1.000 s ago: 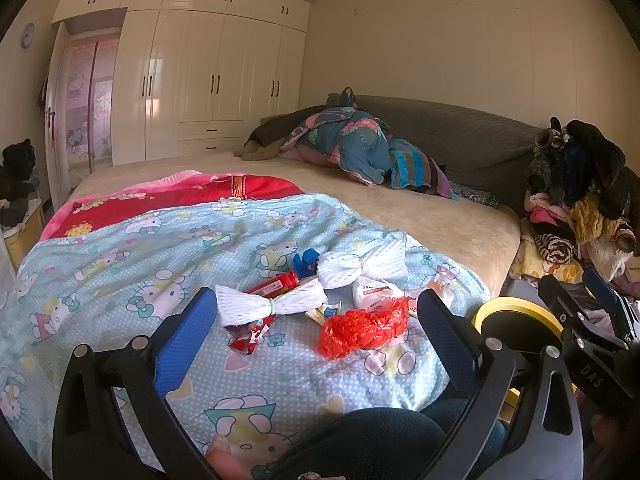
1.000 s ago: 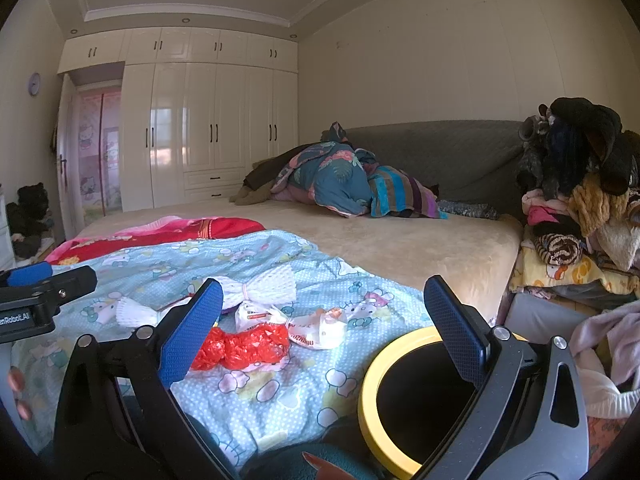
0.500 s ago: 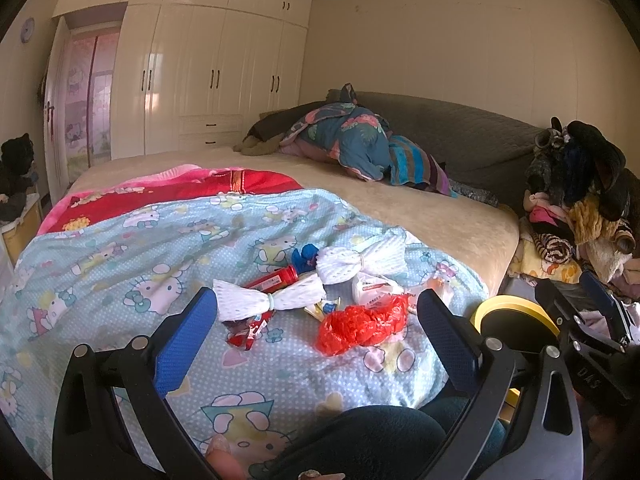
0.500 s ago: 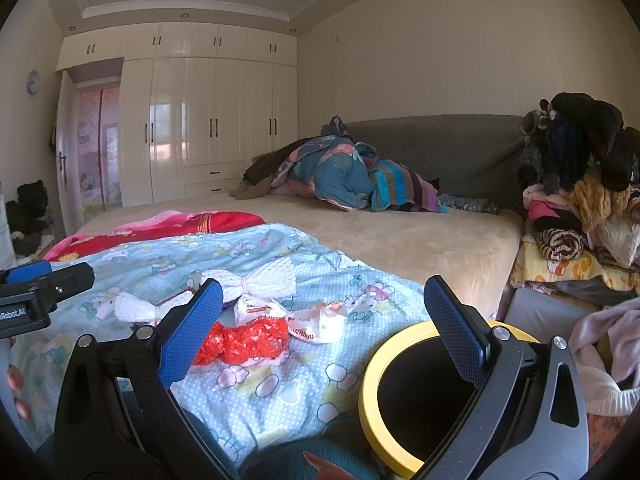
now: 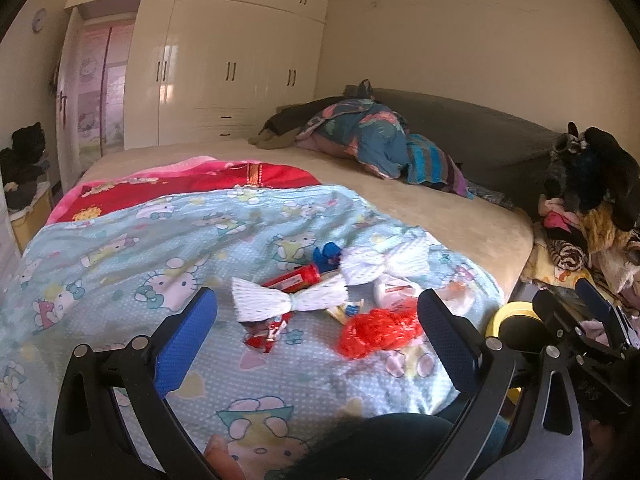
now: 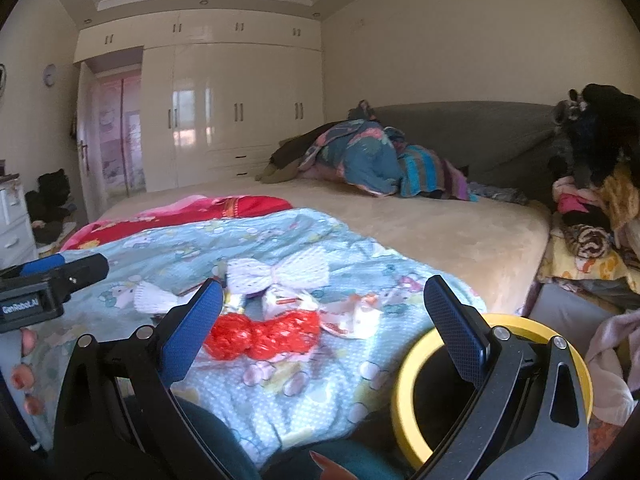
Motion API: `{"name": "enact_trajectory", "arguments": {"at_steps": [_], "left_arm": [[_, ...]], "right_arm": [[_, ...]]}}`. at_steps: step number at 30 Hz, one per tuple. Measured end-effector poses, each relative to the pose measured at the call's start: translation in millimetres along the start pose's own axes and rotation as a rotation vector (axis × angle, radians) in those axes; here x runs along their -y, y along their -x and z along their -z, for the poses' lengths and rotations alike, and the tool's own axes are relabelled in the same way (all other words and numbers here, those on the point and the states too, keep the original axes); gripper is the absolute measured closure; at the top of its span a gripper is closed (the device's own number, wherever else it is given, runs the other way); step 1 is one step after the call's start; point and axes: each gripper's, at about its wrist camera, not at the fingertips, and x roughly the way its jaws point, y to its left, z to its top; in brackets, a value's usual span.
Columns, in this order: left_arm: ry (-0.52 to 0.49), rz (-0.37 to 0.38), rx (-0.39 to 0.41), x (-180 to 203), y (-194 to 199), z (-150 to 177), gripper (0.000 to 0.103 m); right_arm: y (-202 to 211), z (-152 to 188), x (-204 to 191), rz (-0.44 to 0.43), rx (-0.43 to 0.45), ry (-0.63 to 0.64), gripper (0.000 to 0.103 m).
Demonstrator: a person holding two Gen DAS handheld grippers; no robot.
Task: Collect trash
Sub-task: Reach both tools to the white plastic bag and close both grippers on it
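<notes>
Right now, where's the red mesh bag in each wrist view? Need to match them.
Left wrist: red mesh bag sits lower centre-right on the blue cartoon quilt, just left of the right blue pad.
Right wrist: red mesh bag lies lower centre-left, just right of the left blue pad.
Shared landmark: yellow-rimmed bin at the bed's edge.

Soft, warm daylight fills both views; glare streaks the glossy wardrobe doors (image 6: 208,116). Fisheye bending darkens the corners, and slight blur softens details.

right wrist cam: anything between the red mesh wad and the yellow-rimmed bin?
Only bare blue quilt between the red mesh wad and the bin. A white wrapper sits just behind that line, in the right wrist view.
</notes>
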Motion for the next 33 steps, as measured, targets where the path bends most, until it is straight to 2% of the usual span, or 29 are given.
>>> {"name": "enact_trajectory", "arguments": {"at_steps": [8, 13, 20, 24, 28, 33], "left_arm": [[0.041, -0.02, -0.007, -23.0, -11.6, -7.2, 0.006], [0.06, -0.054, 0.001, -39.9, -20.3, -11.7, 0.006], [0.116, -0.078, -0.051, -65.5, -48.5, -14.6, 0.006], [0.143, -0.025, -0.058, -75.3, -65.9, -12.4, 0.006], [0.159, -0.011, -0.094, -80.2, -86.2, -9.6, 0.006], [0.177, -0.012, -0.133, -85.2, -112.6, -7.9, 0.006]], "right_arm": [[-24.8, -13.8, -29.0, -0.095, -0.025, 0.039, 0.01], [-42.0, -20.5, -37.1, -0.123, -0.046, 0.045, 0.01], [-80.3, -29.0, -25.5, -0.076, -0.115, -0.007, 0.01], [-107.9, -32.3, -6.3, -0.043, -0.165, -0.075, 0.01], [-139.2, -32.8, 9.6, -0.024, -0.235, -0.12, 0.01], [-170.1, -31.4, 17.8, -0.004, -0.279, -0.149, 0.01]]}}
